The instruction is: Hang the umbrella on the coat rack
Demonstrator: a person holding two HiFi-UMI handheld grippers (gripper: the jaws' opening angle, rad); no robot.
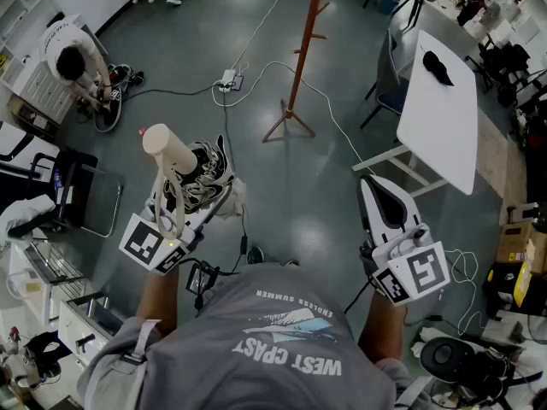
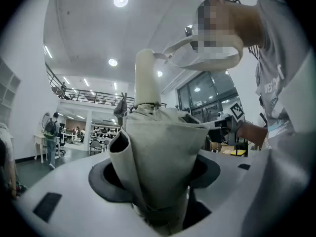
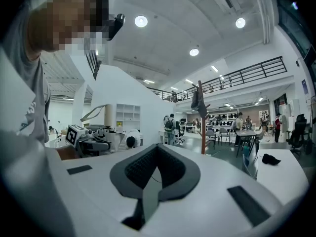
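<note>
**Left gripper clamped on folded umbrella, rack far ahead**

Left gripper (image 1: 181, 220), lower left in the head view, is clenched on the cloth bundle of the folded umbrella (image 1: 201, 173), handle (image 1: 167, 146) upward. Right gripper (image 1: 376, 196), lower right, is closed on nothing. The umbrella looks light, soft cloth over a stiff shaft that may slide. A low hold likely suits, leaving the strap loop (image 2: 174, 47) free. The coat rack (image 1: 303, 54) stands well apart, top centre.

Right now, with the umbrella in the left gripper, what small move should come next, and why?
Probably step toward the coat rack: the left gripper grips the umbrella, handle up, but the rack stands well ahead across the floor.
</note>
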